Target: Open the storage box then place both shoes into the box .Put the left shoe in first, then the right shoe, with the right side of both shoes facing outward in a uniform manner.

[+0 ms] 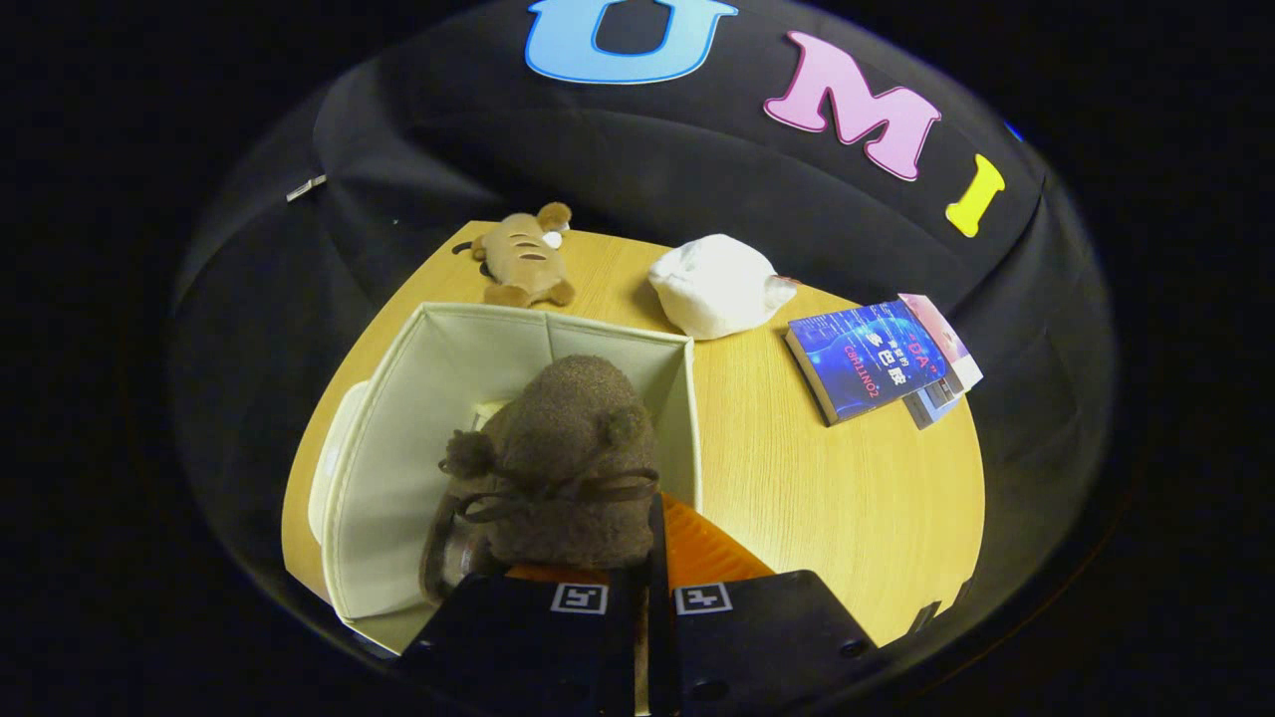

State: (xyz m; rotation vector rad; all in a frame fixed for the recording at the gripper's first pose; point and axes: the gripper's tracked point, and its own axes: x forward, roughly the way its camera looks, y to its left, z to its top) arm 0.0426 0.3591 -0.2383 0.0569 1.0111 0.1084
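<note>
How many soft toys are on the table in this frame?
2. A brown striped plush lies beyond the open storage box; a white plush lies beside it, near the books. The tongs hold a brown shoe over the box, which may hide others.

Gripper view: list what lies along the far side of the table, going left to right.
Striped plush toy → white plush toy → blue book, lying on other books. Nearer, the hand-held gripper holds a brown fuzzy shoe over the open storage box.

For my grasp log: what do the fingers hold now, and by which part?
The fingers are shut on the brown furry shoe, gripping its rear edge, over the open storage box.
</note>
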